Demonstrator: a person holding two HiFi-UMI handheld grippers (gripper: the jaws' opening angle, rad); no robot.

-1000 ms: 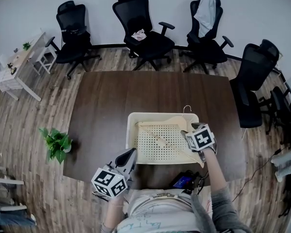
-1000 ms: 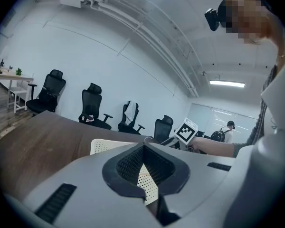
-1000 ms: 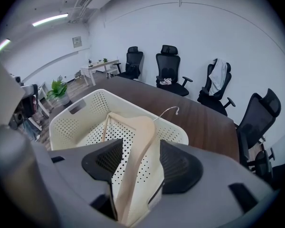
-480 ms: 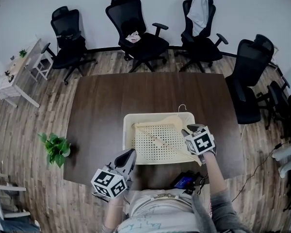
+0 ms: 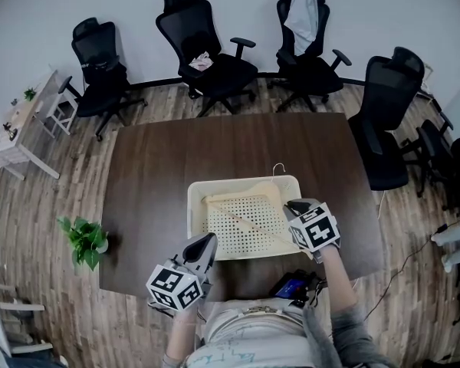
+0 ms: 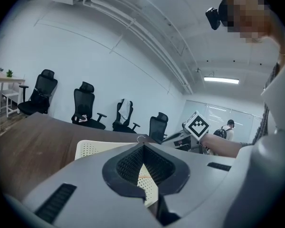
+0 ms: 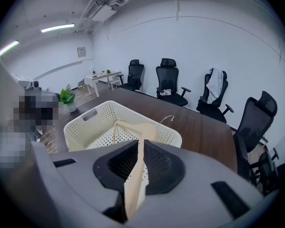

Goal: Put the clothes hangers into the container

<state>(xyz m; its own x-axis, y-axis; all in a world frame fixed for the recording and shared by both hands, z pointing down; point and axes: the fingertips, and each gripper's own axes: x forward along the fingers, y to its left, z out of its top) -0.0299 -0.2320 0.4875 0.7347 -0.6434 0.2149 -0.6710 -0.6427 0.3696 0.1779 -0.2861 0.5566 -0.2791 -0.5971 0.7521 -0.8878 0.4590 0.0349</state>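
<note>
A cream perforated basket (image 5: 193, 213) sits on the dark wooden table (image 5: 161, 167). Inside it lies a pale wooden hanger (image 5: 245, 222), its metal hook (image 5: 277, 167) poking over the far rim. My right gripper (image 5: 294, 208) hangs over the basket's right side; its jaws have just been closing and now pinch one arm of the hanger (image 7: 141, 129). The right gripper view shows the wood held between the pads of the right gripper (image 7: 140, 160) above the basket (image 7: 92, 115). My left gripper (image 5: 203, 244) stays at the near table edge, shut and empty, facing the basket (image 6: 92, 148).
Several black office chairs (image 5: 207, 56) ring the far side of the table; one carries a grey garment (image 5: 303, 10). A black device (image 5: 291, 286) lies at the near edge. A potted plant (image 5: 84, 236) and a white side table (image 5: 19, 121) stand on the floor to the left.
The right gripper's jaws have closed onto the hanger's arm, and the gripper has risen a little over the basket. The left gripper has hardly shifted.
</note>
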